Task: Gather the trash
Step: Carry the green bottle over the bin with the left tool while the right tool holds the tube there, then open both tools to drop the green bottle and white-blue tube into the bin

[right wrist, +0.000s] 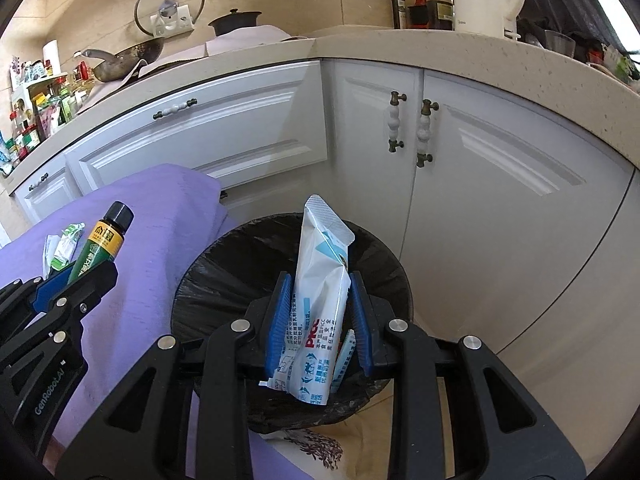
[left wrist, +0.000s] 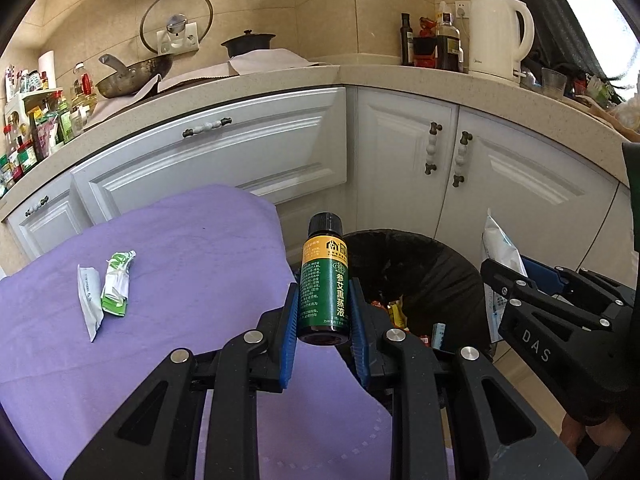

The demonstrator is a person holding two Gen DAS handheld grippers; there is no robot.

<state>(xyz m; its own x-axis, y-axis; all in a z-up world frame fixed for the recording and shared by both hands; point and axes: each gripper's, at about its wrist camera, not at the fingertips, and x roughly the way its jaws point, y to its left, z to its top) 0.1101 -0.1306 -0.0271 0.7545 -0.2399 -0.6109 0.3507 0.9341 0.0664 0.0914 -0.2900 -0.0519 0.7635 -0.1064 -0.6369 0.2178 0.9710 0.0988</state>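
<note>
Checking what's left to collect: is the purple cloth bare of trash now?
No, two crumpled wrappers, one white and one green, lie side by side on the purple cloth in the left wrist view.

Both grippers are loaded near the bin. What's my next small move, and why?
Probably open the right gripper: its white pouch already hangs over the bin, so it should drop in. The left gripper holds its bottle nearer the rim.
</note>
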